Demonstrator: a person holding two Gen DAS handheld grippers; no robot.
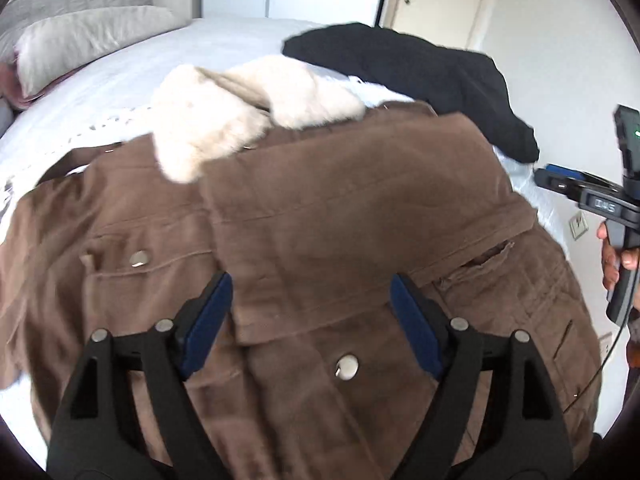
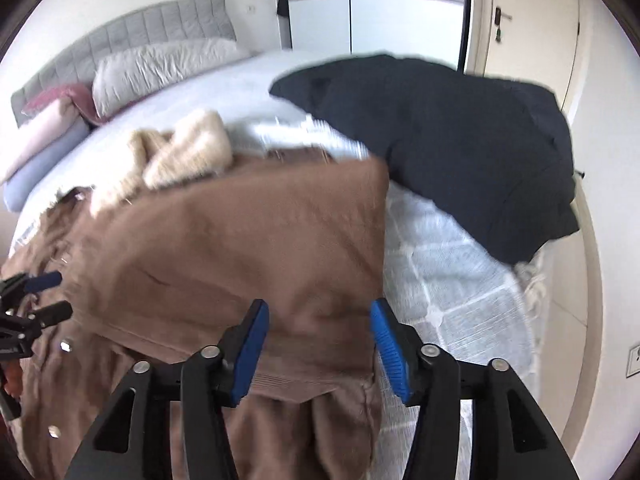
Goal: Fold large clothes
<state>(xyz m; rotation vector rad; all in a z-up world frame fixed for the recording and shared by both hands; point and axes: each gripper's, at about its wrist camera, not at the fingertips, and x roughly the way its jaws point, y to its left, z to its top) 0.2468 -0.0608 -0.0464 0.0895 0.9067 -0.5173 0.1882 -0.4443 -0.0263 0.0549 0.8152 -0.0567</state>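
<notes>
Both your left gripper (image 1: 310, 320) and right gripper (image 2: 318, 344) gape empty over the brown jacket (image 1: 320, 208); its folded sleeve (image 2: 240, 240) may slide off the bed's (image 2: 460, 280) edge.

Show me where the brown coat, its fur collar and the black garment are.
brown coat (image 1: 340, 208), left wrist view, on the folded-over sleeve.
fur collar (image 1: 208, 136), left wrist view, on its cream fur.
black garment (image 2: 460, 140), right wrist view, on its middle.
</notes>
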